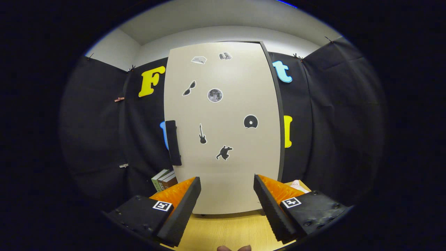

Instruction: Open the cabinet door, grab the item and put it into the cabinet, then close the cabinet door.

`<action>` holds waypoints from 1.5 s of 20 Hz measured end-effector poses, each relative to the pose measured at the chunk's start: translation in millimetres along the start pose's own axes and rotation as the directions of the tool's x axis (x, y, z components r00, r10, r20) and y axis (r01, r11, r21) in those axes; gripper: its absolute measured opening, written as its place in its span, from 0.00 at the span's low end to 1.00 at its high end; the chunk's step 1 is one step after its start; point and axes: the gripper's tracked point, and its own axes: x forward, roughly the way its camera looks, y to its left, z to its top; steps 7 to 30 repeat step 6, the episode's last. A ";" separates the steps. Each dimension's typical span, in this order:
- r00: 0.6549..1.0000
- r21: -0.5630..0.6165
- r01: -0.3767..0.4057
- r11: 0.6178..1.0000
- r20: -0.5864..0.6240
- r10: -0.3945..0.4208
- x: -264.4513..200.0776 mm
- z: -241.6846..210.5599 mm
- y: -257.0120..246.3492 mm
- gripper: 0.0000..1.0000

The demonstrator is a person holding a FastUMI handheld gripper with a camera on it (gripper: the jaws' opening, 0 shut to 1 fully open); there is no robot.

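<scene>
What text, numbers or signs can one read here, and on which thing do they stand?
No words or numbers can be read.
Door: picture stickers only, such as a guitar and a moon.
Books: spines too small to read.
Open gripper: square coded marker on each finger, no text.

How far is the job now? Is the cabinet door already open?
Nothing looks done yet: the cabinet door is shut, its dark handle untouched. The gripper is open and empty, facing the door. Left: open it, fetch the item, put it inside, close the door.
</scene>
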 end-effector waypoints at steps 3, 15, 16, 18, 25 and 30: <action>1.000 -0.003 -0.002 1.000 0.003 0.002 -0.8 1.7 1.7 0.98; 1.000 -0.008 -0.002 1.000 0.005 0.002 -0.6 1.8 1.8 0.98; 1.000 -0.008 -0.002 1.000 0.005 0.002 -0.6 1.8 1.8 0.98; 1.000 -0.008 -0.002 1.000 0.005 0.002 -0.6 1.8 1.8 0.98; 1.000 -0.008 -0.002 1.000 0.005 0.002 -0.6 1.8 1.8 0.98; 1.000 -0.008 -0.002 1.000 0.005 0.002 -0.6 1.8 1.8 0.98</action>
